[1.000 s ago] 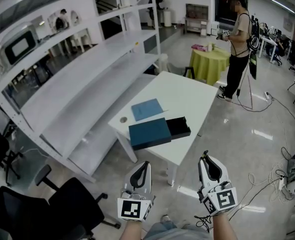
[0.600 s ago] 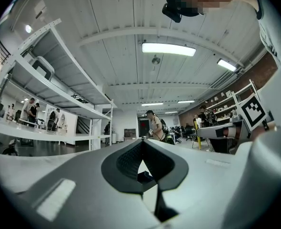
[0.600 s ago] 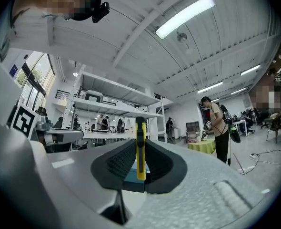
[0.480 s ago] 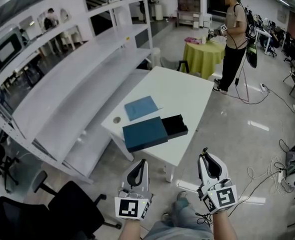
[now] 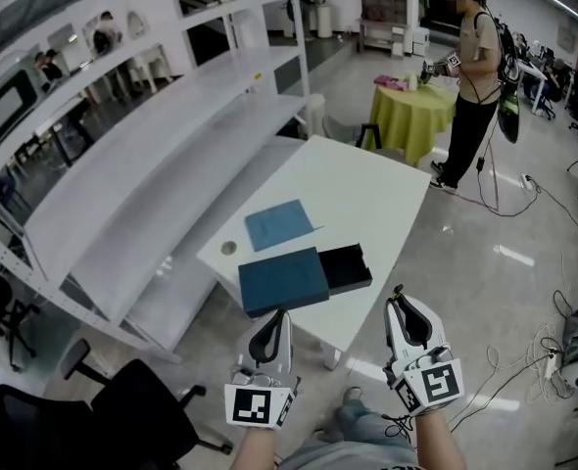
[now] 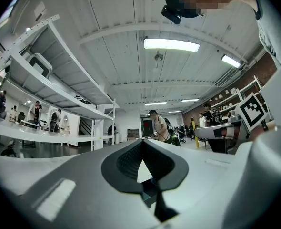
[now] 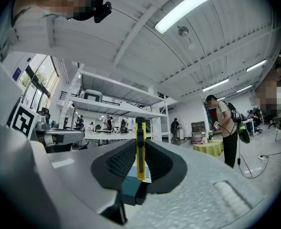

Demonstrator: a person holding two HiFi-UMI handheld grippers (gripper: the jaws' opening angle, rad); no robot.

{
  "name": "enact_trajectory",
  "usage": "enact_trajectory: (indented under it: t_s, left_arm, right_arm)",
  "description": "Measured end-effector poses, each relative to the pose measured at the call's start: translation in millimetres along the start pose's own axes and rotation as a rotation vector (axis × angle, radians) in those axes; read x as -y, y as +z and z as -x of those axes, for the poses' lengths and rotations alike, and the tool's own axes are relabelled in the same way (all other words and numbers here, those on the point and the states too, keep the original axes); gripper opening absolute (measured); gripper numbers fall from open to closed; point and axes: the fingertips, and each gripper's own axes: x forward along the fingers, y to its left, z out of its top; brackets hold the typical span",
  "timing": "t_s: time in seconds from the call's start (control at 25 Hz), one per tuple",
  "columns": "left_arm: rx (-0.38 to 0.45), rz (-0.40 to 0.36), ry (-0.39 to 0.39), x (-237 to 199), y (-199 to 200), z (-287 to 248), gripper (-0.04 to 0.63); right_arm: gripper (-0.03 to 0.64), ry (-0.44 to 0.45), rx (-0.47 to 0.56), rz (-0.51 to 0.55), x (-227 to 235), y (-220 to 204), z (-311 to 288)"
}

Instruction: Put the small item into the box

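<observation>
A dark teal box (image 5: 283, 280) lies on the white table (image 5: 367, 189), with its black inner tray (image 5: 348, 266) slid out to the right. A flat blue card (image 5: 279, 225) lies just behind it. My right gripper (image 5: 401, 302) hovers short of the table's near edge, shut on a thin yellow and black item (image 7: 140, 151) that stands upright between the pads. My left gripper (image 5: 280, 318) is held level beside it, shut with nothing in it. The teal box (image 7: 131, 187) shows through the right gripper's (image 7: 140, 144) jaws, and below the left gripper (image 6: 141, 143) too.
A small round mark (image 5: 229, 248) sits at the table's left corner. White shelving (image 5: 142, 164) runs along the left. A black office chair (image 5: 132, 409) stands at the lower left. A person (image 5: 475, 76) stands by a green-clothed table (image 5: 416, 116) at the back. Cables (image 5: 553, 360) lie on the right floor.
The table and box have drawn slightly nearer and lower in the head view. Both grippers keep their pose, and the right one still holds the yellow item.
</observation>
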Motion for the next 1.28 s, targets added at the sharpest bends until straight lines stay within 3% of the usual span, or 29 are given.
enact_trajectory:
  t_s: [0.8,1.28]
  left_arm:
    - [0.016,-0.025,0.133,-7.9,-3.7,-79.2,0.017]
    - [-0.015,-0.027,0.116,-18.1,-11.2,-101.7,0.018]
  right_arm:
    - [0.061,0.166,-0.020,0.017,59.7,-10.2,-92.1]
    - [0.062,0.206,-0.155,0.002,65.5,-55.1,-142.9]
